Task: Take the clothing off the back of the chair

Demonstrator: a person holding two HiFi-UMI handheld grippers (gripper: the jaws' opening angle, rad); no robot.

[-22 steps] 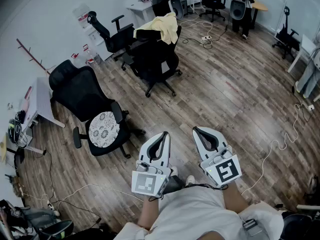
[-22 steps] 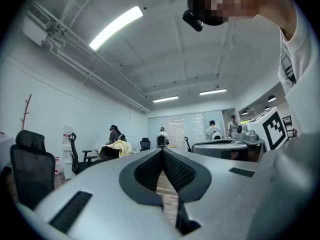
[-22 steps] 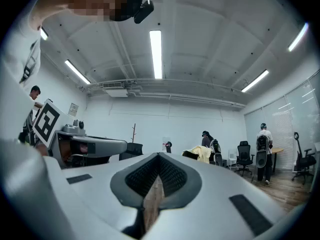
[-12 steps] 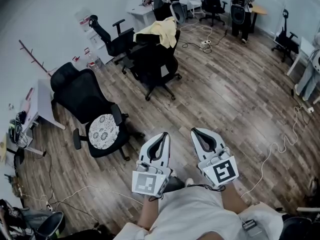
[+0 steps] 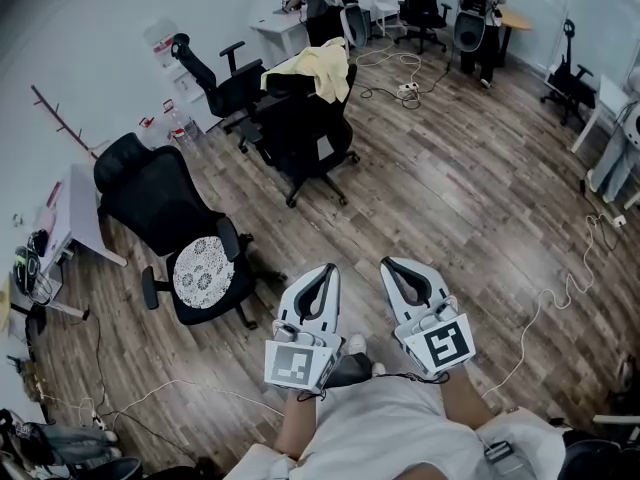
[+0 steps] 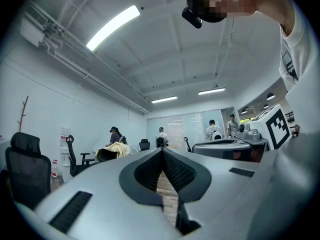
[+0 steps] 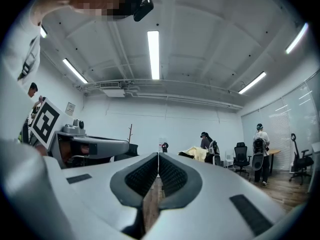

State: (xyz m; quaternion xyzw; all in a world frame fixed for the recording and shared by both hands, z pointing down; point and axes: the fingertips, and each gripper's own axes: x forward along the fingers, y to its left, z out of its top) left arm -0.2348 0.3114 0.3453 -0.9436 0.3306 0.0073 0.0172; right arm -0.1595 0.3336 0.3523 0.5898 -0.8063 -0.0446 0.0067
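The pale yellow garment (image 5: 318, 63) lies draped over the top of the backrest of a black office chair (image 5: 308, 133). It is well across the room from me, with a fold hanging down the side of the back (the same heap shows small and far off in both gripper views, past the jaw tips). Over the last second that chair has slid a little left and down in the head view. So has the nearer chair with the lace seat cover (image 5: 203, 273). My two tools have kept their spot at the bottom of the frame, so I read the shift as my own step or turn toward the target, not anything moving in the room. The left gripper (image 5: 322, 272) and right gripper (image 5: 392, 266) sit side by side in front of my body, pointing ahead. Each has its jaws pressed together with nothing between them. A long stretch of wood floor (image 5: 450, 188) separates them from the garment. I judge this as the approach only, with the lift not yet begun. I must close the gap and spread at least one pair of jaws before any grip on the cloth is possible.
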